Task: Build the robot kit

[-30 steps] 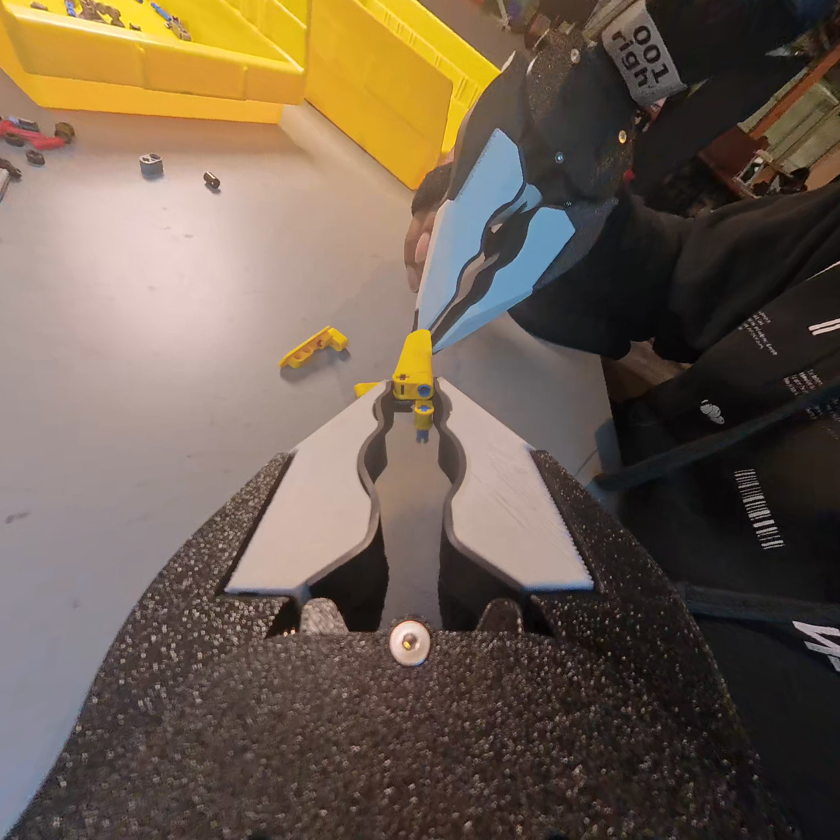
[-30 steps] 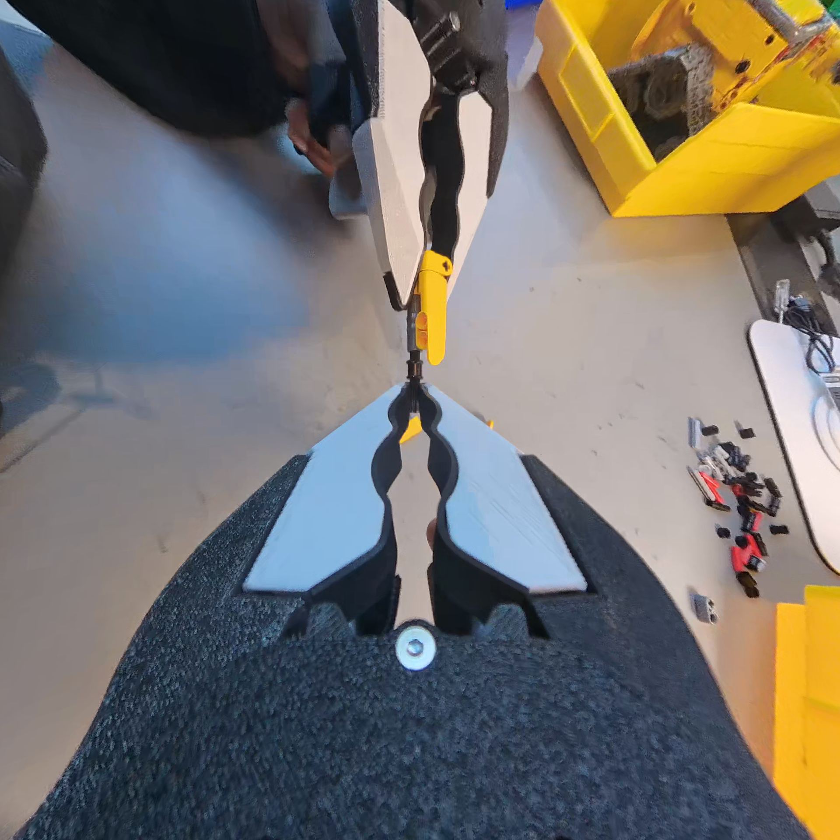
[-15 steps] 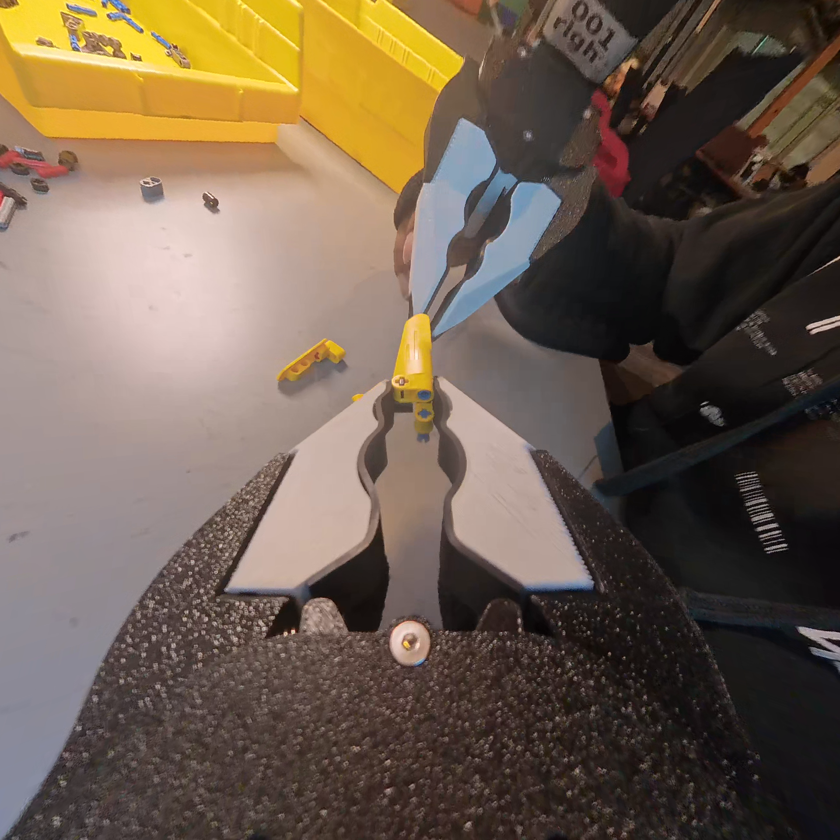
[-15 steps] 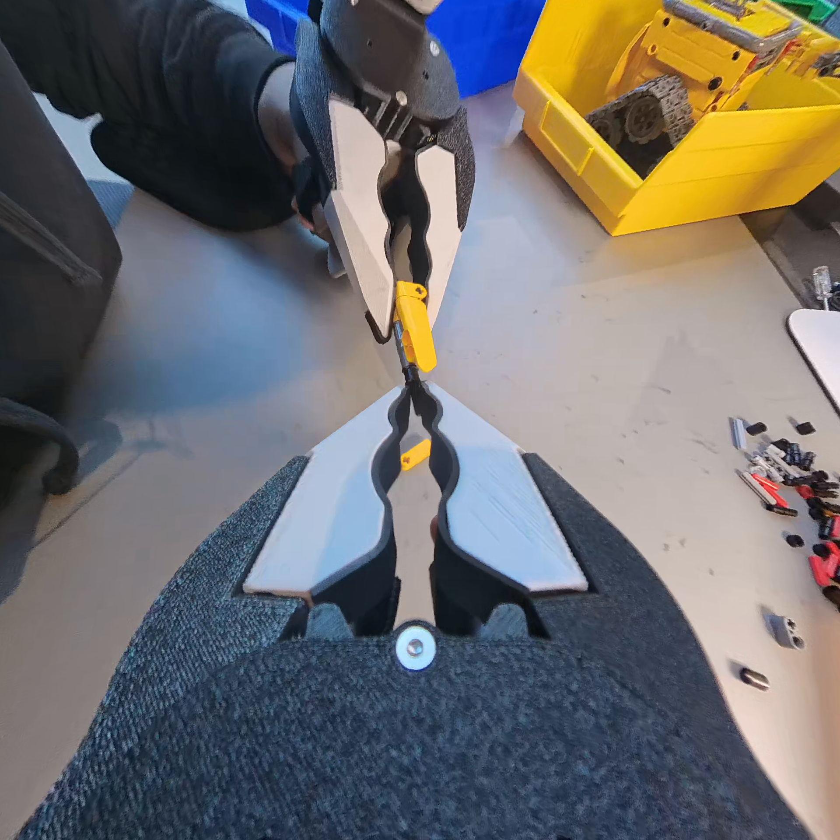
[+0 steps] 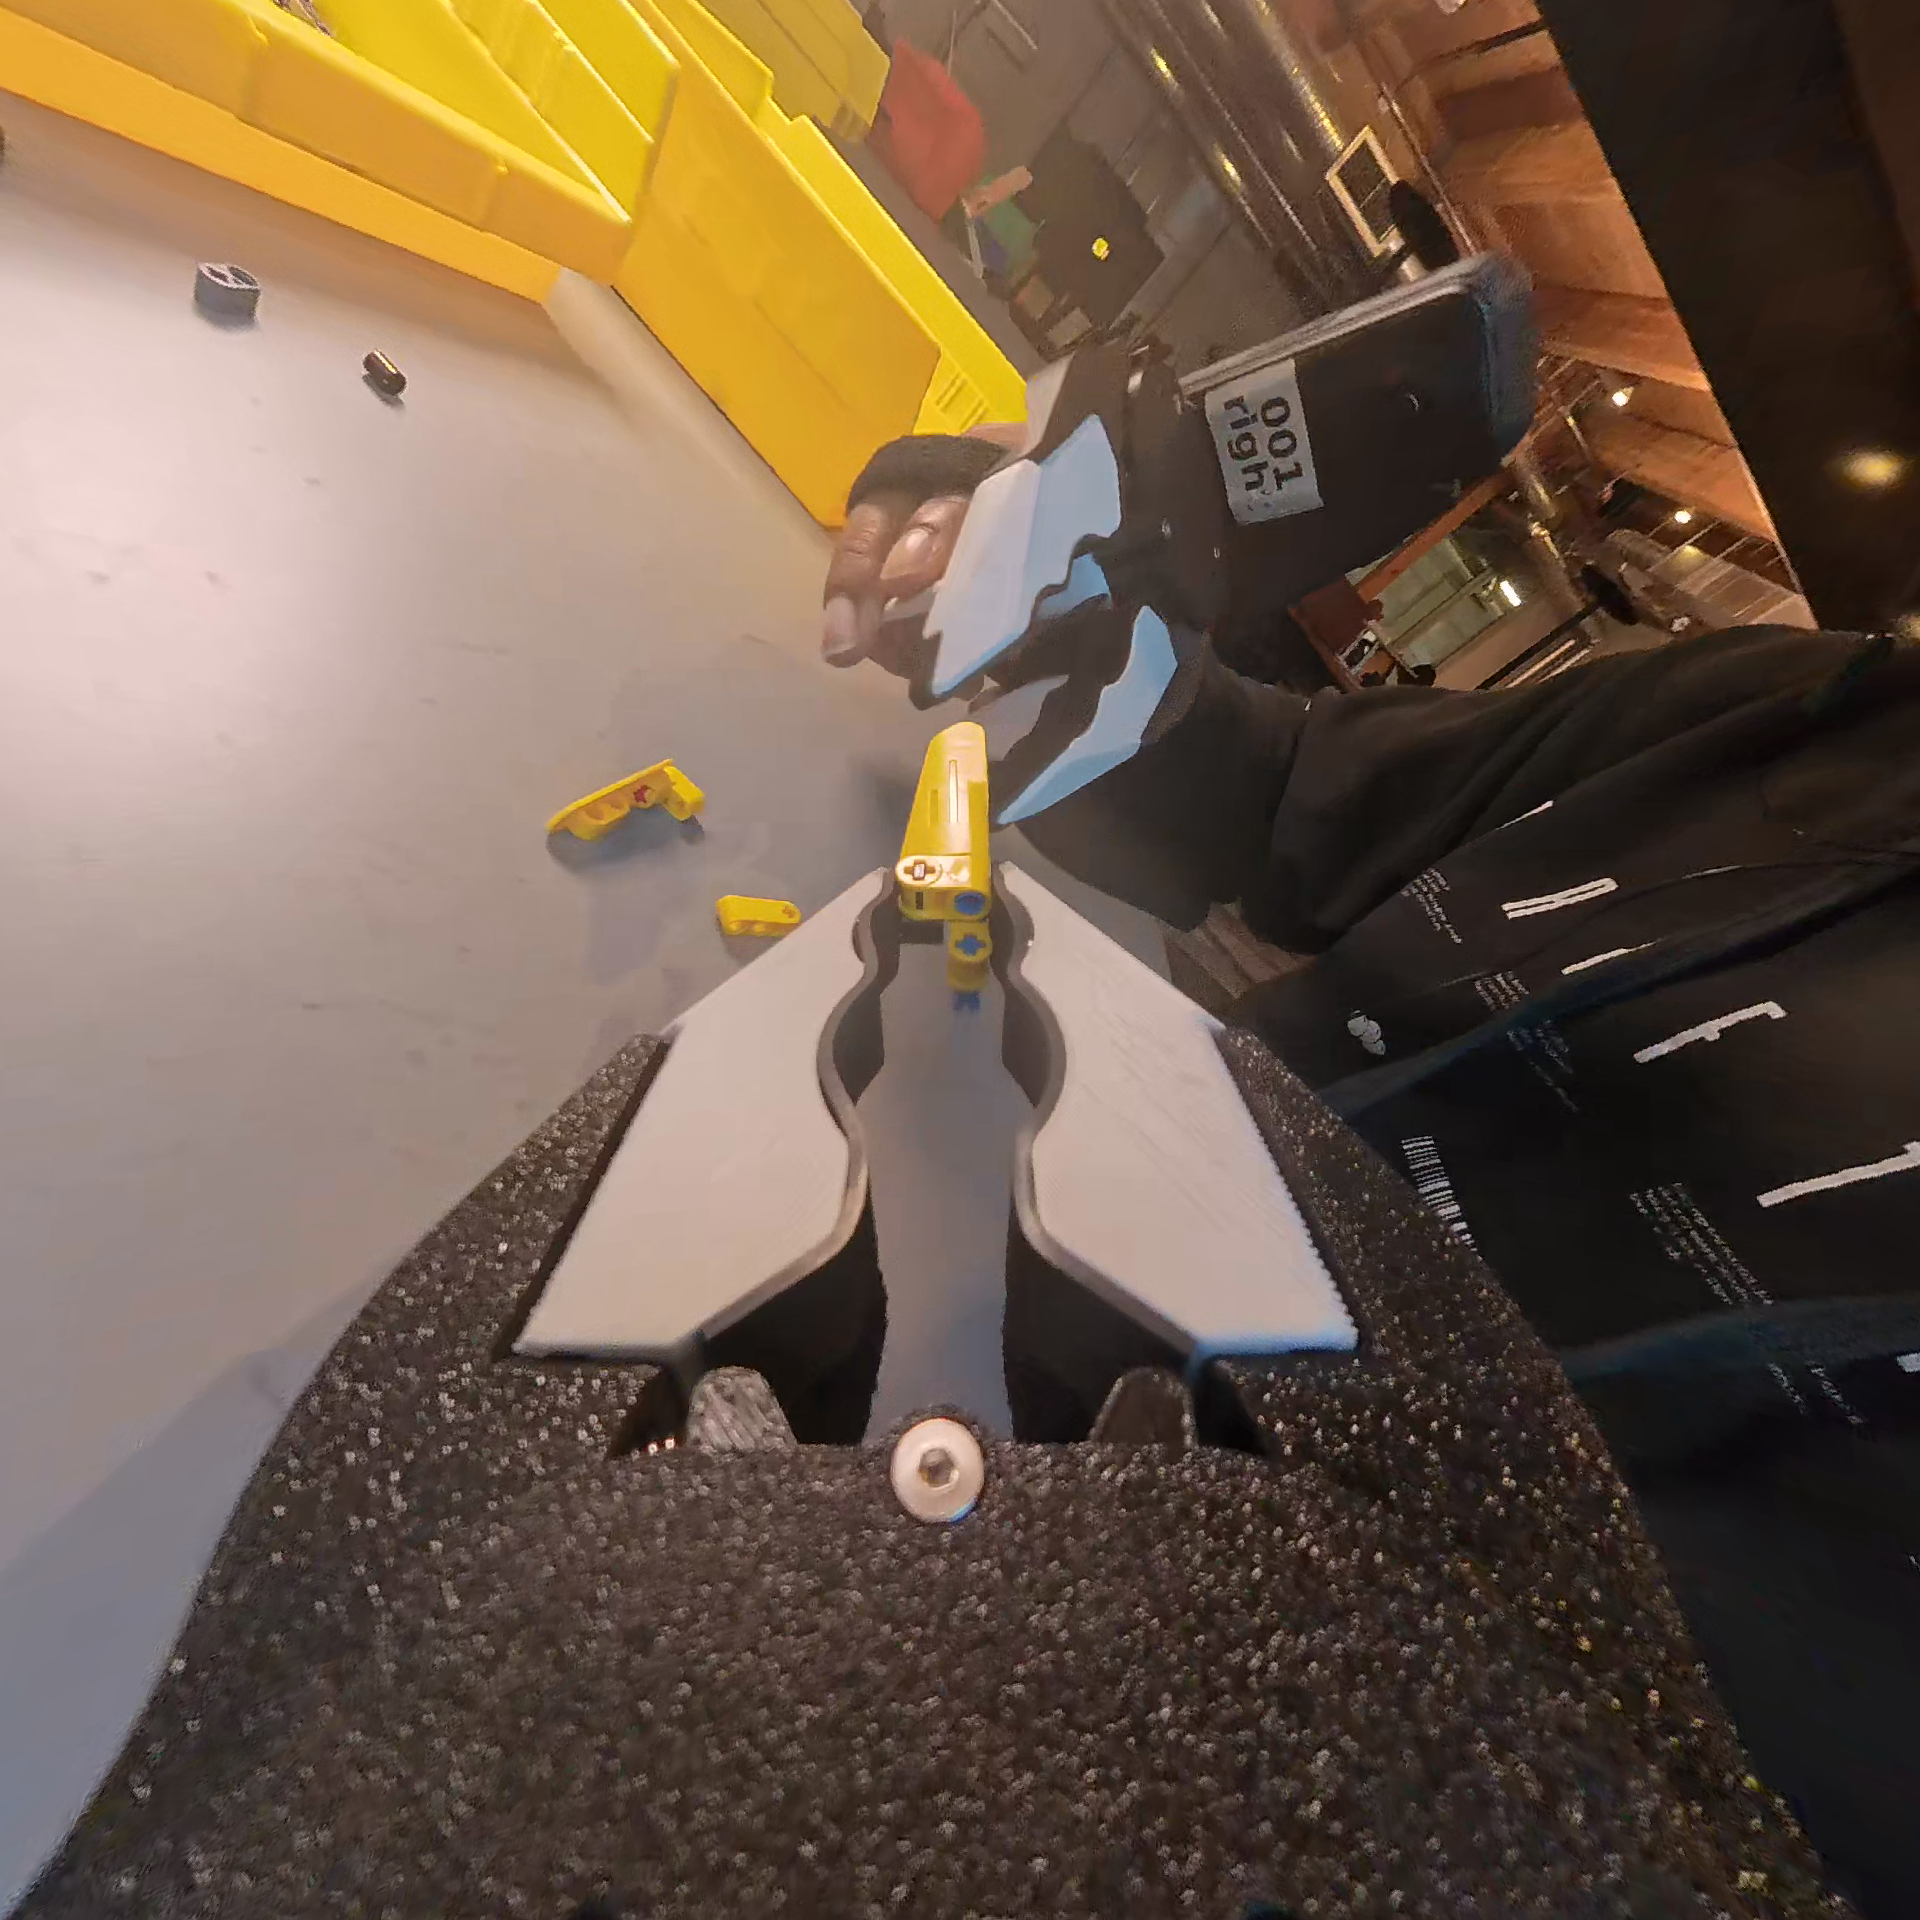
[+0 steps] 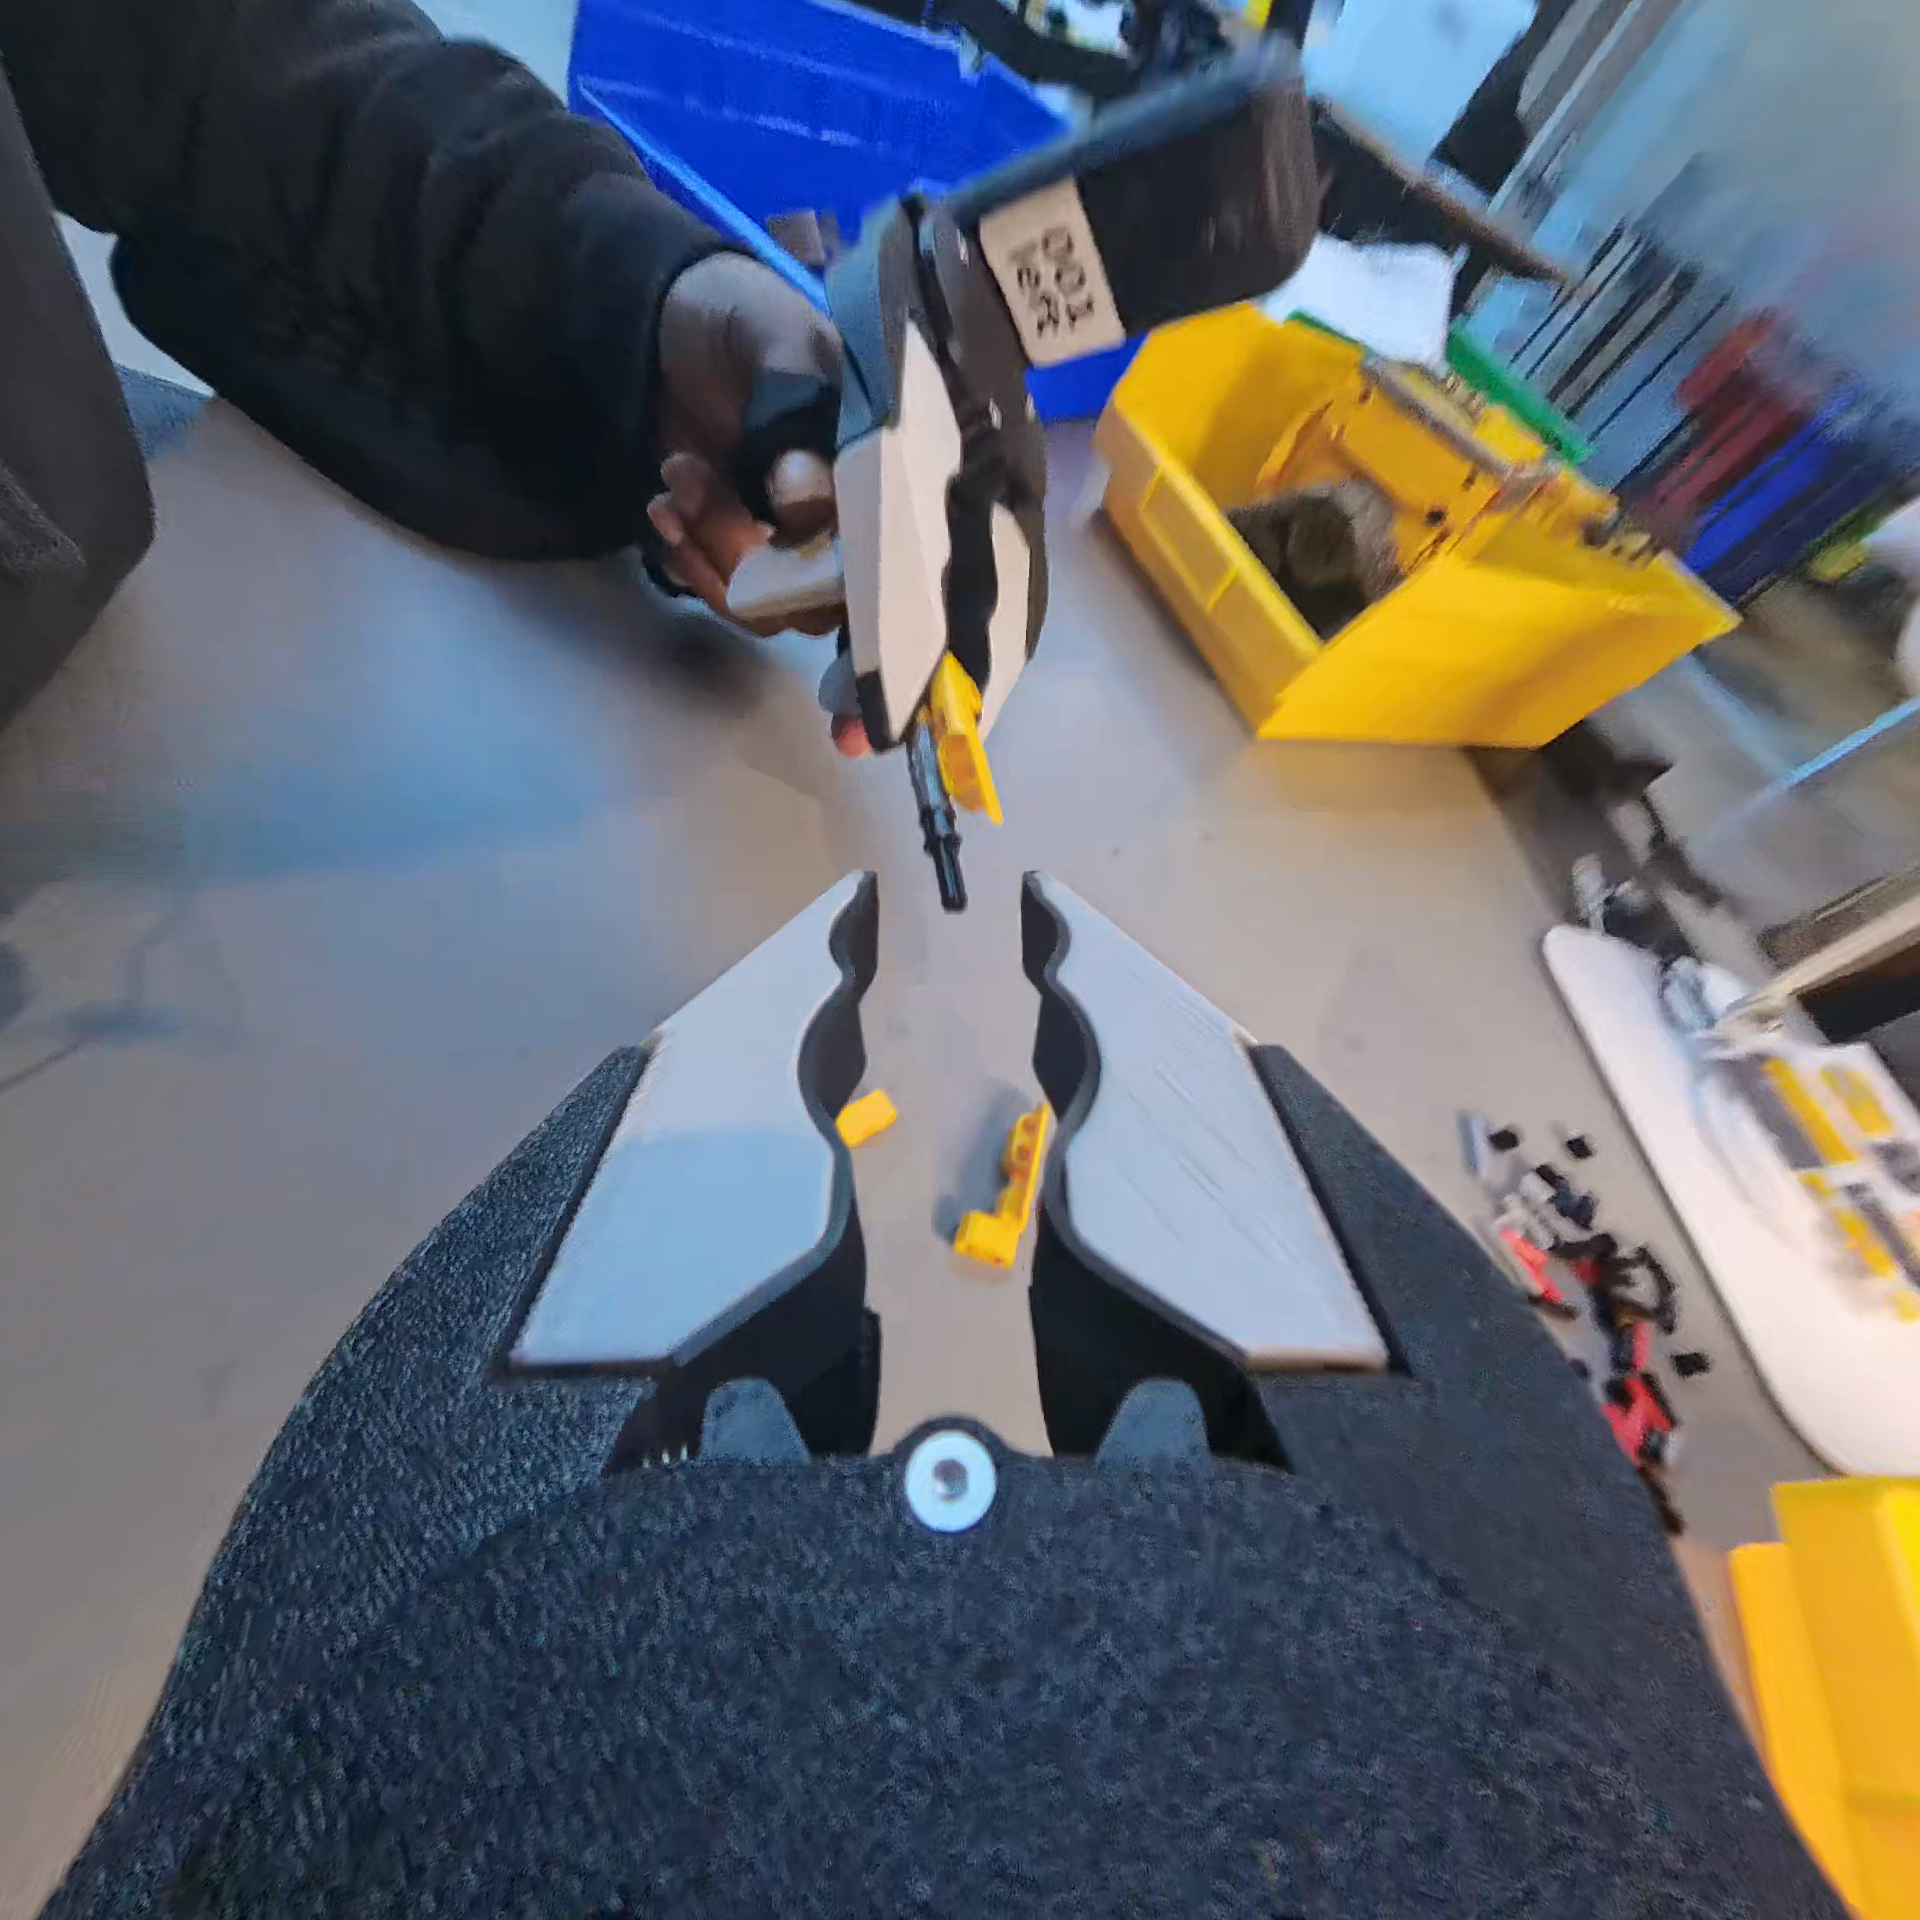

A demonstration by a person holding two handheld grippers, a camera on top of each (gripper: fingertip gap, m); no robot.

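Note:
My left gripper [image 5: 943, 902] is shut on a yellow toy-brick assembly [image 5: 943, 831] with blue pins, held above the grey table [image 5: 312, 727]. The same assembly [image 6: 961, 732] shows in the right wrist view, between the left gripper's fingers [image 6: 894, 582], with a black axle [image 6: 940, 842] sticking out toward my right gripper. My right gripper [image 6: 948, 894] is open and holds nothing; the axle's tip is just ahead of its fingertips, touching neither. In the left wrist view the right gripper [image 5: 1023, 686] is open just beyond the assembly.
Two loose yellow pieces [image 5: 623, 805] [image 5: 756, 914] lie on the table; they also show under my right gripper [image 6: 1003, 1184] [image 6: 864, 1117]. Yellow bins [image 5: 727, 260] [image 6: 1403, 582] stand at the back. Small black and red parts [image 6: 1590, 1278] and a white board [image 6: 1766, 1195] lie at right. Left and right tips are no more than a few centimetres apart.
My right gripper was shut on the black axle's tip; it has opened and drawn back from it. The left gripper keeps its hold on the yellow assembly and has tilted.

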